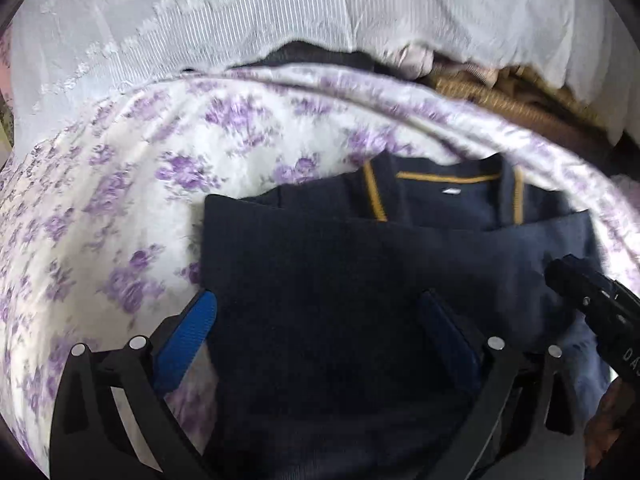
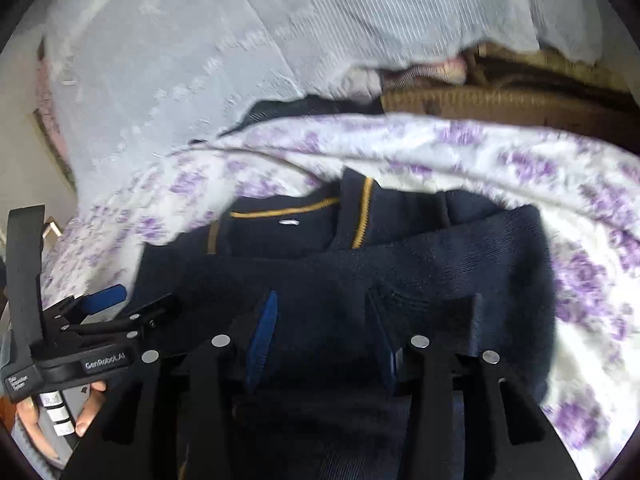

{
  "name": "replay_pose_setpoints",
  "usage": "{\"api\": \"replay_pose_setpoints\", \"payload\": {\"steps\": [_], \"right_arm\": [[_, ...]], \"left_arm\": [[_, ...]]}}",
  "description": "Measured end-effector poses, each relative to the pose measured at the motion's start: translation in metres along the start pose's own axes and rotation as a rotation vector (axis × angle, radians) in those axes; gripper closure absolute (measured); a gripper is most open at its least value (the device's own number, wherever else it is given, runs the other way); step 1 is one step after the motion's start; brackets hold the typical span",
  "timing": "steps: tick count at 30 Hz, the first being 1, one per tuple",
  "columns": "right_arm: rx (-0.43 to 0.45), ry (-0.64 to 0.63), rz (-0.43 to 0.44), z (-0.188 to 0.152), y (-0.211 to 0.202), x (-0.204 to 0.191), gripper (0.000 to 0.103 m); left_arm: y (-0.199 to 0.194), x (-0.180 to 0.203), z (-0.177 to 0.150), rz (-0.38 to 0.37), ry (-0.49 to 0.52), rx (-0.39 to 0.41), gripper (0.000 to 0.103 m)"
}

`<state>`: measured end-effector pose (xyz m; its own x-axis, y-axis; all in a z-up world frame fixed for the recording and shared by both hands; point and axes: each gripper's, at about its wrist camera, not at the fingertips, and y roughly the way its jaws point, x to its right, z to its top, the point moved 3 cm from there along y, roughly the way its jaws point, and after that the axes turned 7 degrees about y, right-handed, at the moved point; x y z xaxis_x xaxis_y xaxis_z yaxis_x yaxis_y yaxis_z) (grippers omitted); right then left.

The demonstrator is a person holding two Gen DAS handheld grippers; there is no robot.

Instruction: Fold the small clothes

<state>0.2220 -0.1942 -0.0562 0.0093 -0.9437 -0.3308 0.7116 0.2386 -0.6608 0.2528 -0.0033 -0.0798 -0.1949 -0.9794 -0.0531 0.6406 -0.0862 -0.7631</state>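
You can read one brand clearly — "GenRobot.AI" in pale letters on the black body of the left gripper (image 2: 106, 308), seen from the right wrist view. Beside it a small white label carries three short lines too fine to make out. In the left wrist view, the right gripper (image 1: 600, 308) shows pale letters starting "DA" — the rest runs out of view. The small white tag inside the collar of the navy top (image 2: 289, 222) is unreadable.
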Motion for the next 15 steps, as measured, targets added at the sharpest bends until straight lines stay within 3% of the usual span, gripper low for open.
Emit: {"api": "replay_pose_setpoints", "payload": {"steps": [3, 5, 8, 9, 12, 15], "right_arm": [[-0.004, -0.005, -0.01, -0.006, -0.013, 0.001, 0.048], [-0.1, 0.005, -0.051, -0.024, 0.004, 0.012, 0.046], [-0.059, 0.024, -0.044, -0.029, -0.012, 0.014, 0.047], [-0.034, 0.038, -0.034, -0.029, -0.023, 0.015, 0.047], [0.008, 0.042, 0.006, -0.04, -0.054, 0.014, 0.032], [-0.001, 0.048, -0.011, -0.054, -0.07, 0.02, 0.032]], "left_arm": [[-0.006, 0.011, -0.016, -0.037, 0.032, -0.039, 0.004], [0.006, 0.027, -0.026, 0.061, 0.143, -0.071, 0.004], [-0.008, 0.032, -0.031, 0.123, 0.158, -0.035, 0.005], [-0.019, 0.029, -0.036, 0.102, 0.128, -0.022, 0.005], [-0.037, 0.021, -0.05, 0.024, 0.06, -0.026, 0.005], [-0.048, 0.008, -0.064, -0.029, -0.005, -0.051, 0.005]]}}
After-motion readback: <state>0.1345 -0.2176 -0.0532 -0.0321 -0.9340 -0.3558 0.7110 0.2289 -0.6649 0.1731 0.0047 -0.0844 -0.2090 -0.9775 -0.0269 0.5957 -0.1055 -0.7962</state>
